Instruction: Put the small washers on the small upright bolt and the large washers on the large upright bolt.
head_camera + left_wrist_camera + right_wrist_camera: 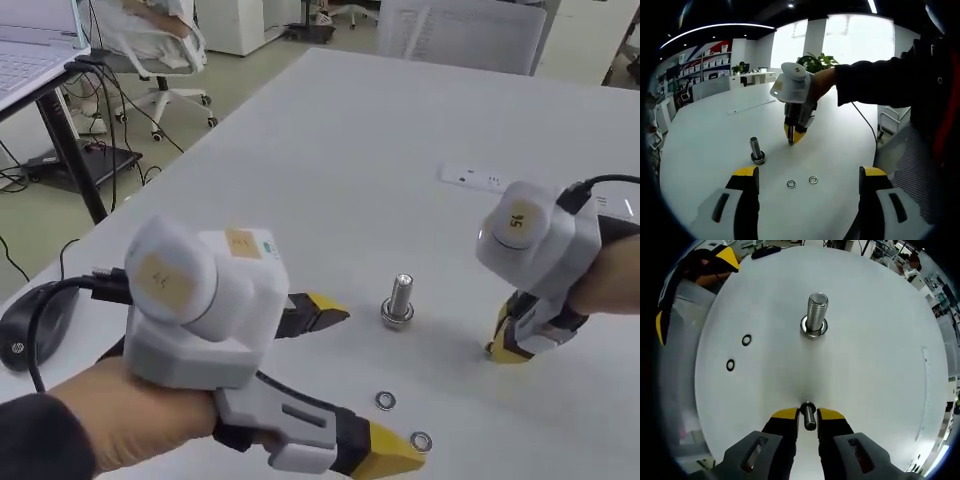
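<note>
The right gripper (808, 413) clamps the small bolt (808, 420) upright at lower centre. Two small washers (791, 184) lie just ahead of the left gripper (809, 171), its jaws spread wide.

large bolt (816, 314): shiny threaded metal | table (330, 170): matt white, smooth

Looks like an open-plan office: beyond the large white table (330, 150), a white swivel chair on castors (140, 60), an open silver laptop (35, 45), a leafy green potted plant (816, 61), tall bright windows (857, 37).
</note>
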`<state>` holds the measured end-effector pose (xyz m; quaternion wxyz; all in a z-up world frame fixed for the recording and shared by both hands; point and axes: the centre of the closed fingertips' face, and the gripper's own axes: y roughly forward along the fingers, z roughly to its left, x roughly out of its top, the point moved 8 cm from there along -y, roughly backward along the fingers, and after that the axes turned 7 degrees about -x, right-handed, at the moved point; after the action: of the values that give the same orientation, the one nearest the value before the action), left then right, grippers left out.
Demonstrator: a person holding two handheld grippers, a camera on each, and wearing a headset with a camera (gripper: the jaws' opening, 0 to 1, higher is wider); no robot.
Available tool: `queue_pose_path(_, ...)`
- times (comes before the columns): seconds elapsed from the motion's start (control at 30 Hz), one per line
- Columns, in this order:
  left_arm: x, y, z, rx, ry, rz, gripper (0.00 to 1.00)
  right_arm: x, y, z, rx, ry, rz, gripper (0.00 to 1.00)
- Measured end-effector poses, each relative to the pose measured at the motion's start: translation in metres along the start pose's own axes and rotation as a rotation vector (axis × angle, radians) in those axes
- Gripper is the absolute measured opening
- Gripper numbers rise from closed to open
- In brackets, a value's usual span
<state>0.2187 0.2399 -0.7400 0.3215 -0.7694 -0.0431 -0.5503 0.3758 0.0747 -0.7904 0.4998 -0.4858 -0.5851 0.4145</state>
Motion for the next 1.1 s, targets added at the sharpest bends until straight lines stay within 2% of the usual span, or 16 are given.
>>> queue_pose_path(0.27,0.0,0.001,0.0,-0.003,0.001,0.002,0.82,-0.007,-0.004,-0.003,-0.008,0.024,-0.006,0.19)
queue_pose_path(1.1,-0.002,0.001,-0.002,-0.007,0.008,0.006,0.82,-0.026,-0.016,0.007,-0.036,0.097,-0.021,0.23)
